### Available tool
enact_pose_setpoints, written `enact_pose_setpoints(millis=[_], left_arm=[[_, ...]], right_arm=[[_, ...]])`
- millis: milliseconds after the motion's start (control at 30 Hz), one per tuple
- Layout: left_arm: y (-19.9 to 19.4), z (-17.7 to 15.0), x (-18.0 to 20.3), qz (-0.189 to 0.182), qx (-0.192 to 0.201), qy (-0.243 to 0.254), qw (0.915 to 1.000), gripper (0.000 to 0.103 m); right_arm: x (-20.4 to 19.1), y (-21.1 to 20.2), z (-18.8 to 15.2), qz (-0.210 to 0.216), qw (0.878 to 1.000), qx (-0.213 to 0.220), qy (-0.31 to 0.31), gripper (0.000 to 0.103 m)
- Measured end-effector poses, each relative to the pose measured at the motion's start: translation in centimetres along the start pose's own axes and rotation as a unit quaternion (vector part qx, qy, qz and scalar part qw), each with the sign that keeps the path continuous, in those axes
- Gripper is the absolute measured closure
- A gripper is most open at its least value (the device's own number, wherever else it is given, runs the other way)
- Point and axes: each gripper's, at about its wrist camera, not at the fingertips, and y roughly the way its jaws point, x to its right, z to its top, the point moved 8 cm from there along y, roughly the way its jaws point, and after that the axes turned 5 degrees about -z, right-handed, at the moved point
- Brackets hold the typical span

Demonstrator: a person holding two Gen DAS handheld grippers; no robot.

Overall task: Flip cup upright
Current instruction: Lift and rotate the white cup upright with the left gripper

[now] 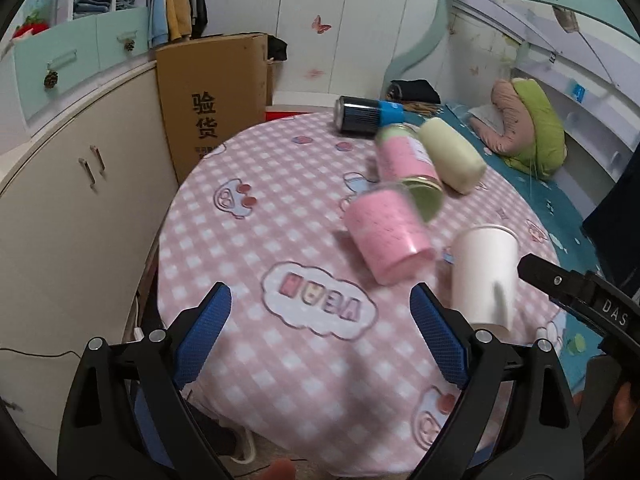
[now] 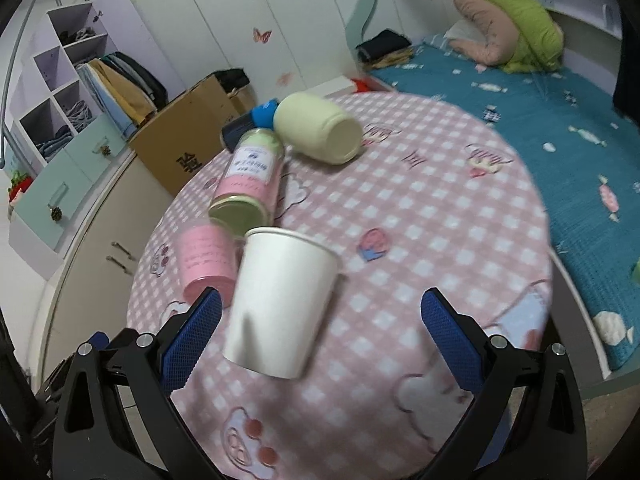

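Observation:
A white paper cup (image 2: 280, 300) stands on the pink checked tablecloth (image 2: 420, 248) with its open rim up, leaning a little. It also shows in the left wrist view (image 1: 486, 272) at the table's right side. My right gripper (image 2: 322, 332) is open, its blue pads either side of the cup's lower part and apart from it. My left gripper (image 1: 320, 336) is open and empty over the near part of the table, left of the cup. The right gripper's black body (image 1: 580, 296) shows in the left wrist view beside the cup.
A pink jar (image 1: 388, 236), a pink-and-green bottle (image 1: 404, 160), a cream bottle (image 1: 452, 156) and a dark can with a blue band (image 1: 368, 114) lie on their sides behind the cup. A cardboard box (image 1: 212, 96) and cabinets (image 1: 76, 200) stand left. A bed (image 2: 560, 120) is right.

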Motion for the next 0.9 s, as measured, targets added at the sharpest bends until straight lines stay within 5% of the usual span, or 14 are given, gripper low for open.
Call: enact_pose_setpoints(millis=[433,567,633,900], left_arm=[[3.2,1.4,-2.9,-0.006,-0.024,-0.021,0.9995,0.012],[3.6,1.9,-2.7,-0.008,-0.023,-0.019,0.9995,0.012],[3.7,2.1,-2.6,-0.007,-0.024,-0.018,0.9995,0.012],[4.1,2.9,-2.2,-0.009,-0.02,-0.021,0.9995,0.012]], right_arm=[[-0.9,4.9,0.8,0.051,0.995,-0.061,0.052,0.009],[-0.9,5.4,1.1,0.062,0.995,-0.067,0.047,0.033],[-1.0,5.4,1.3,0.061,0.995,-0.066,0.033,0.033],[-3.1,2.9,3.7,0.006,0.995,0.033,-0.093,0.034]])
